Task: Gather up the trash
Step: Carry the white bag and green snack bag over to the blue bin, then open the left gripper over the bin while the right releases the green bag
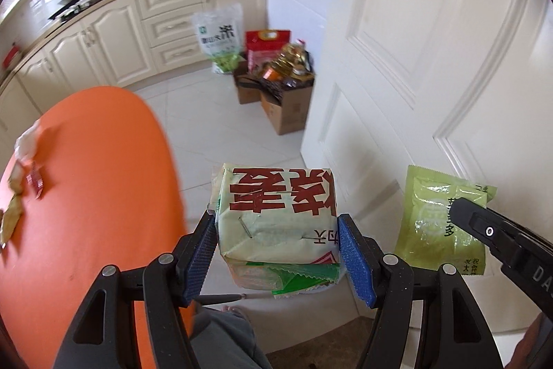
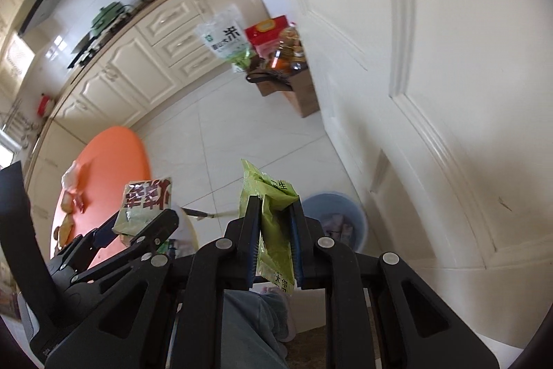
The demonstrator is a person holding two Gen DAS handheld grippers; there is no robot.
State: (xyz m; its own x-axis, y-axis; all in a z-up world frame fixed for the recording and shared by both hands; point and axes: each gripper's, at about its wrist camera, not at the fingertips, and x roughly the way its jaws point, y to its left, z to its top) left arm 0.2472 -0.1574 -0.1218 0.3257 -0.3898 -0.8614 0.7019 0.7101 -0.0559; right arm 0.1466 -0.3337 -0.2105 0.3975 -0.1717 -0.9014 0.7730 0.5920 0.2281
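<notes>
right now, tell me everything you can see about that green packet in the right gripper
The green packet is a flat, glossy, light green sachet with crimped ends, dark print and a pale round emblem, best seen in the left wrist view. It looks like thin, crinkled plastic film. The right gripper is shut on it, both pads pressing its faces, so it hangs edge-on with one end sticking out past the fingertips. It is held in the air above the tiled floor, near a blue bin. Nothing else touches it.
</notes>
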